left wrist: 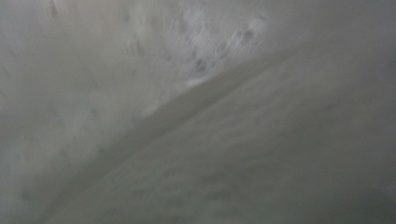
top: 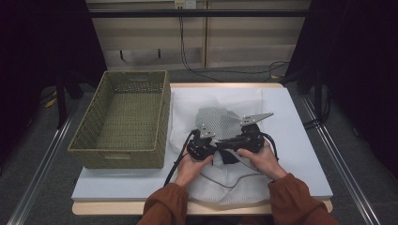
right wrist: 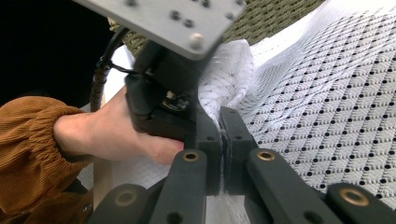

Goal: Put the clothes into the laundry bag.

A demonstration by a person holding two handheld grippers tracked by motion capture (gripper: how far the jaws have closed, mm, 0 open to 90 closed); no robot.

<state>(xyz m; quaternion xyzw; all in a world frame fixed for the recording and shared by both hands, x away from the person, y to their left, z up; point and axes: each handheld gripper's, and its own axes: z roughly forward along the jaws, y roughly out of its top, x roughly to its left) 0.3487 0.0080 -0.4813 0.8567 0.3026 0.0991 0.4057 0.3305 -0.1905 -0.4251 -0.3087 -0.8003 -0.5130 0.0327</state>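
Rust-brown corduroy sleeves (top: 164,206) with gathered cuffs are worn. Each black tool is topped by a grey three-cornered plate (top: 256,117) set with screws; brass-coloured rivets (right wrist: 191,156) are seen; black cables (top: 176,161) are trailed.

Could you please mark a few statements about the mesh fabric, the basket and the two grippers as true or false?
1. The right gripper is shut on the white mesh fabric. True.
2. The woven basket holds folded fabric. False: it is empty.
3. The basket stands at the table's left side, beside the fabric. True.
4. The two grippers are far apart, at opposite table edges. False: the left gripper sits close beside the right one, over the fabric.
5. The person's sleeves are blue. False: they are rust brown.
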